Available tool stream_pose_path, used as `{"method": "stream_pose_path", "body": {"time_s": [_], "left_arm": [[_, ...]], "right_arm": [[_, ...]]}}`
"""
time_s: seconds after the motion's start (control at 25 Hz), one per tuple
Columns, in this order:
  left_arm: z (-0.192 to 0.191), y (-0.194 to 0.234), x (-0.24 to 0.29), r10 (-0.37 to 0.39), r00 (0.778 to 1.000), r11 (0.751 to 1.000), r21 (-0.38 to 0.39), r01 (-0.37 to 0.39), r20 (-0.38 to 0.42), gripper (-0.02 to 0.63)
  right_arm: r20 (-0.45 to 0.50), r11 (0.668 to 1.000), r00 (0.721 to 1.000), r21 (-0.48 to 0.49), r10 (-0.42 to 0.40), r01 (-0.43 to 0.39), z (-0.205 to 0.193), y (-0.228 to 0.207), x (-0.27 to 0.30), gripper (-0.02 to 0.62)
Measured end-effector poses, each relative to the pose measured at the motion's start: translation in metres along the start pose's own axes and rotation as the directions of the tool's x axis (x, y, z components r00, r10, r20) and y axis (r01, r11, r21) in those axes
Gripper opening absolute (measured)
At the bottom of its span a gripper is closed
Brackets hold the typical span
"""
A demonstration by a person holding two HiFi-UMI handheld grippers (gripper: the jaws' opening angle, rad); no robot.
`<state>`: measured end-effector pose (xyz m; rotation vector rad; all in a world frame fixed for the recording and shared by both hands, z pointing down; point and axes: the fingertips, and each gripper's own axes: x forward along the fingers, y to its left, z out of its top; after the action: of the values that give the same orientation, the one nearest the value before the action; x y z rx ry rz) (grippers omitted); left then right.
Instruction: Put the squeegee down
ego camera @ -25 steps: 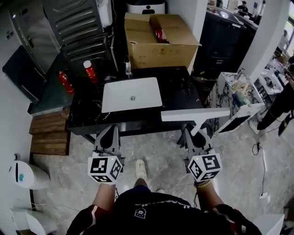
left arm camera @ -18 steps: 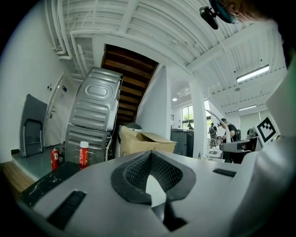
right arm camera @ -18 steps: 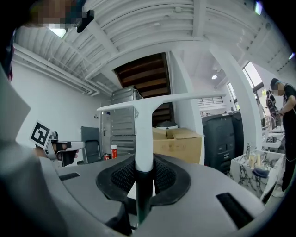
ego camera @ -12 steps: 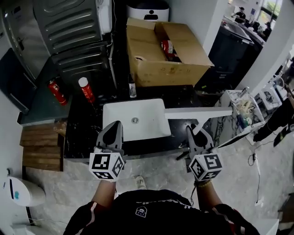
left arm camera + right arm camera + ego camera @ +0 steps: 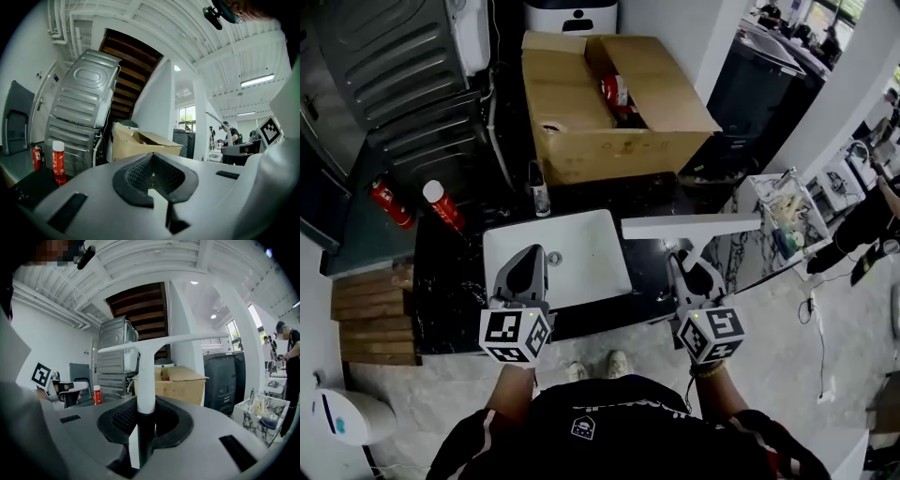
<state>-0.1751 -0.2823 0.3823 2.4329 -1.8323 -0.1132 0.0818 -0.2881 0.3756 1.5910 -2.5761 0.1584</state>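
Observation:
The squeegee (image 5: pixel 689 226) is white and T-shaped, its long blade lying crosswise above the black counter (image 5: pixel 649 274), just right of the white sink (image 5: pixel 586 234). My right gripper (image 5: pixel 692 266) is shut on its handle; in the right gripper view the handle (image 5: pixel 146 376) stands upright between the pads, with the blade (image 5: pixel 161 340) across the top. My left gripper (image 5: pixel 528 256) hovers over the sink's front edge with nothing in it. In the left gripper view the left gripper (image 5: pixel 152 158) has its pads together at the tips.
An open cardboard box (image 5: pixel 609 103) stands behind the sink, with a small bottle (image 5: pixel 539 195) beside it. Two red cans (image 5: pixel 441 206) stand at the left near a grey appliance (image 5: pixel 403 66). A marble-patterned stand (image 5: pixel 776 211) is at the right. Wooden boards (image 5: pixel 366 314) lie at the lower left.
Both grippers have moved forward from over the floor to over the counter's front edge. The squeegee went with the right gripper and its blade now hangs beside the sink.

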Motion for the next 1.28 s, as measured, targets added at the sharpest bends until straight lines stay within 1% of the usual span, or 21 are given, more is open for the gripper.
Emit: {"method": "stream_pose_path", "body": {"time_s": [0.24,0.32,0.44,0.6,0.76,0.84,0.92,1.08,1.2,1.28], "left_arm": [[-0.004,-0.027,0.045,-0.023,1.000,1.000,0.008,0.023,-0.003,0.012],[-0.007,-0.035,0.059,-0.036,0.999,0.999,0.007,0.036,-0.008,0.012],[-0.017,-0.047,0.076,-0.053,0.998,0.999,0.005,0.053,-0.032,0.012],[-0.049,-0.063,0.093,-0.082,0.993,0.997,-0.005,0.081,-0.086,0.012],[-0.083,-0.077,0.110,-0.115,0.987,0.993,-0.032,0.112,-0.116,0.013],[-0.094,-0.081,0.117,-0.122,0.984,0.992,-0.027,0.119,-0.127,0.012],[-0.100,-0.083,0.124,-0.129,0.982,0.992,-0.022,0.127,-0.139,0.014],[-0.108,-0.083,0.133,-0.137,0.977,0.991,-0.025,0.135,-0.164,0.012],[-0.111,-0.080,0.136,-0.128,0.975,0.992,-0.024,0.126,-0.181,0.014],[-0.112,-0.076,0.135,-0.116,0.975,0.993,-0.021,0.114,-0.189,0.012]], "right_arm": [[0.000,1.000,1.000,0.018,-0.012,0.012,-0.001,-0.036,0.015,0.098],[-0.017,1.000,1.000,0.020,-0.014,0.015,-0.004,-0.046,0.021,0.098],[-0.069,0.999,0.998,0.029,-0.016,0.018,-0.019,-0.059,0.031,0.098],[-0.146,0.998,0.989,0.060,-0.021,0.030,-0.056,-0.073,0.046,0.098],[-0.237,0.995,0.971,0.090,-0.024,0.047,-0.105,-0.088,0.068,0.098],[-0.282,0.992,0.959,0.116,-0.019,0.053,-0.130,-0.095,0.081,0.098],[-0.307,0.990,0.952,0.126,-0.015,0.056,-0.148,-0.101,0.096,0.098],[-0.343,0.995,0.939,0.084,-0.027,0.059,-0.178,-0.111,0.128,0.097],[-0.395,0.997,0.918,0.044,-0.039,0.061,-0.210,-0.119,0.147,0.095],[-0.411,0.998,0.910,0.009,-0.052,0.061,-0.219,-0.124,0.155,0.094]]}}
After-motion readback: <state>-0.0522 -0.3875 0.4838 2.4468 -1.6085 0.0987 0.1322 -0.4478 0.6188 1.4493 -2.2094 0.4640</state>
